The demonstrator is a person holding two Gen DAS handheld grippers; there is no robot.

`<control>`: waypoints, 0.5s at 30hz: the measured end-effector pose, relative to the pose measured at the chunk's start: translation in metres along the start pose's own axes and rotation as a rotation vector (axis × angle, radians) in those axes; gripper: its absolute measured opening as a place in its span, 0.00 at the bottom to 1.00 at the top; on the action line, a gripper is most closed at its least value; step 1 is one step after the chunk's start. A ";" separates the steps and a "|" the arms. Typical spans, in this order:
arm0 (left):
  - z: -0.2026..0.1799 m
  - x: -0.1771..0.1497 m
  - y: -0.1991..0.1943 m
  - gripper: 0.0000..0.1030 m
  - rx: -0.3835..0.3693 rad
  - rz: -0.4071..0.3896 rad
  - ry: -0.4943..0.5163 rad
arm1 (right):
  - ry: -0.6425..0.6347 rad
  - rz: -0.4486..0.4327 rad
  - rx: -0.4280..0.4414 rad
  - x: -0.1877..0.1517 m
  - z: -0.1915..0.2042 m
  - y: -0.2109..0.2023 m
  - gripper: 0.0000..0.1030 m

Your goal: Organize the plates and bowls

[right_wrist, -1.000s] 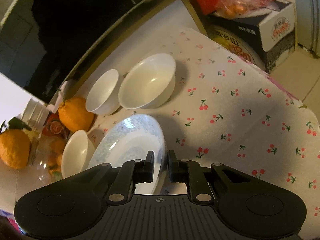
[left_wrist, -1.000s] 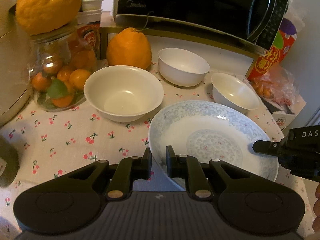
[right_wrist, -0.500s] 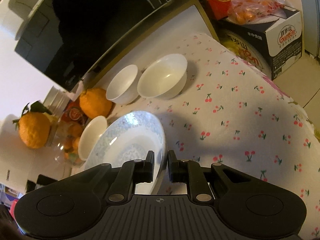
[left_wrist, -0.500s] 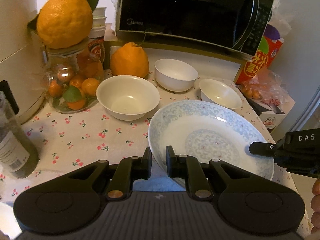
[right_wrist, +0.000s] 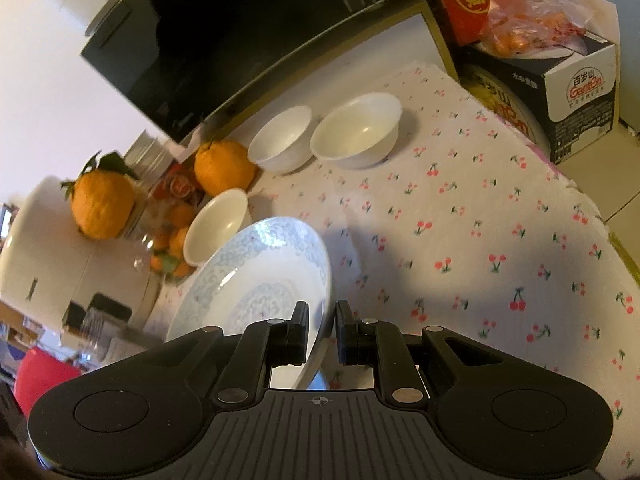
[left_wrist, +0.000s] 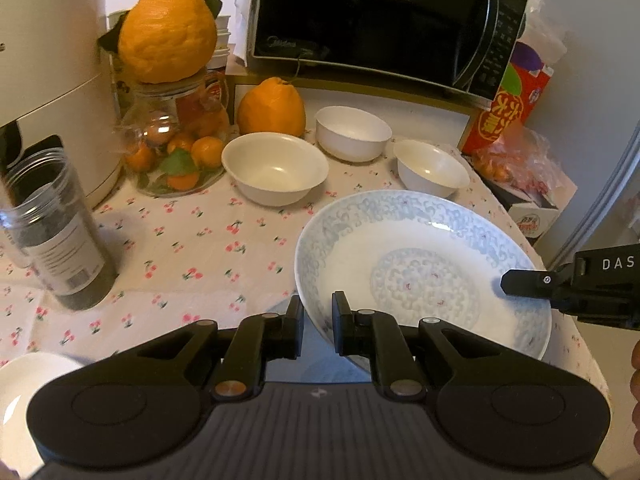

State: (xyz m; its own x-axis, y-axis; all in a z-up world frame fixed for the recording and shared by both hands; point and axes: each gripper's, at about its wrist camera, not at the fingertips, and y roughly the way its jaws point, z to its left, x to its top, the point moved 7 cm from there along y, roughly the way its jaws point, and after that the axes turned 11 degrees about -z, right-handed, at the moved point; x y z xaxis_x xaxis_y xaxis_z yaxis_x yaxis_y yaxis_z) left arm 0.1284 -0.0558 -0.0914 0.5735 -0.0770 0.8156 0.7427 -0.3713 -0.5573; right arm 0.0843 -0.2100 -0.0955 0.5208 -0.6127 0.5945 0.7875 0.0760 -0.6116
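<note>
A white plate with a pale blue pattern (left_wrist: 424,276) hangs tilted over the cherry-print tablecloth (left_wrist: 192,240), carried by both grippers. My left gripper (left_wrist: 318,314) is shut on its near left rim. In the right wrist view my right gripper (right_wrist: 322,322) is shut on the plate's (right_wrist: 256,280) opposite rim; one of its fingers (left_wrist: 524,282) shows at the right of the left wrist view. Three empty white bowls stay on the cloth behind: a wide one (left_wrist: 276,168), one at the back (left_wrist: 352,132) and one to the right (left_wrist: 432,168).
A black microwave (left_wrist: 380,20) stands at the back. On the left are a glass jar of small oranges (left_wrist: 172,148) with a big orange (left_wrist: 168,36) on top, a dark jar (left_wrist: 60,232) and a white appliance (left_wrist: 48,60). A white dish (left_wrist: 20,392) shows at bottom left. The table's edge (right_wrist: 580,200) is on the right.
Both grippers have drawn back and risen with the plate between them, so the bowls look farther off. The dark jar and the white dish at bottom left have come into the left wrist view.
</note>
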 end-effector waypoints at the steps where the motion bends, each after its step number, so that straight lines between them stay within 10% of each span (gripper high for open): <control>1: 0.002 -0.002 -0.003 0.12 0.002 0.002 0.001 | -0.006 0.008 0.002 -0.003 0.002 -0.001 0.14; 15: 0.018 -0.027 -0.030 0.12 0.028 0.025 0.066 | -0.113 0.093 0.016 -0.045 0.018 -0.013 0.14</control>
State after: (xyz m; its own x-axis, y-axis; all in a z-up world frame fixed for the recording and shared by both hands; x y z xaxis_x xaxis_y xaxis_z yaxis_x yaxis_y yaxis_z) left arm 0.0965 -0.0262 -0.0998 0.5685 -0.1466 0.8095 0.7384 -0.3429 -0.5807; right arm 0.0565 -0.1689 -0.1046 0.6246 -0.5100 0.5914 0.7390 0.1413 -0.6587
